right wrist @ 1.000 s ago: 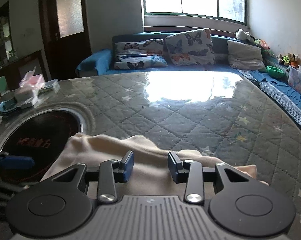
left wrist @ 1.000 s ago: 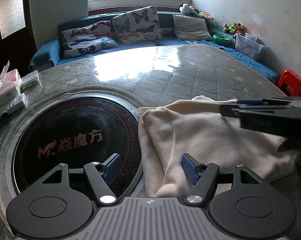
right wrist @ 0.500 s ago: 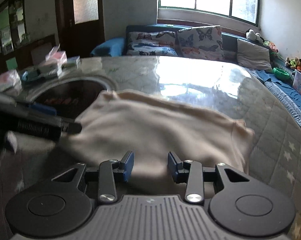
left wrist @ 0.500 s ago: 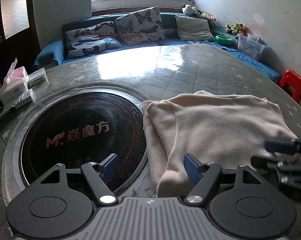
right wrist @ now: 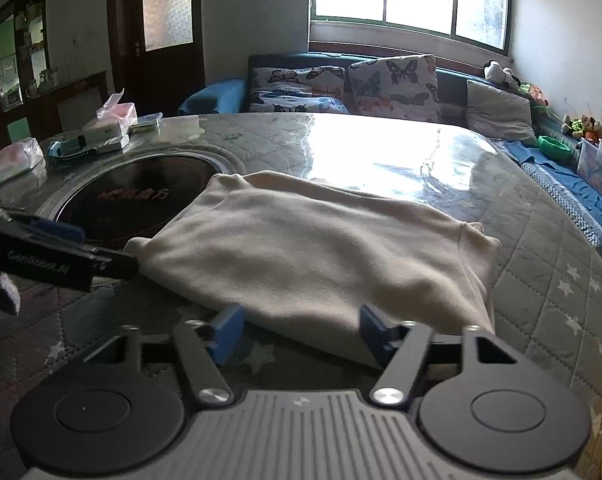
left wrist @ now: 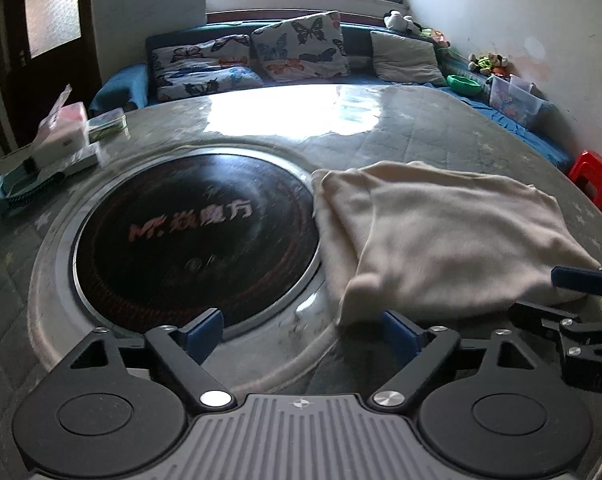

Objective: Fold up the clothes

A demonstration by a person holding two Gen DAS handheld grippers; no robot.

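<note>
Right claw [right wrist: 301,330] spread wide, empty, just before near hem of cream garment [right wrist: 325,252]; left claw [left wrist: 303,334] likewise apart, off its left corner.

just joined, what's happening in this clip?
A person with handheld tongs in each hand is folding clothes. A cream garment lies folded into a rough rectangle on the quilted round table, beside the dark inset cooktop. Both the left tongs and the right tongs are open and hold nothing; each sits at the near edge of the cloth, one toward each near corner. Whether another fold is coming can't be told.
</note>
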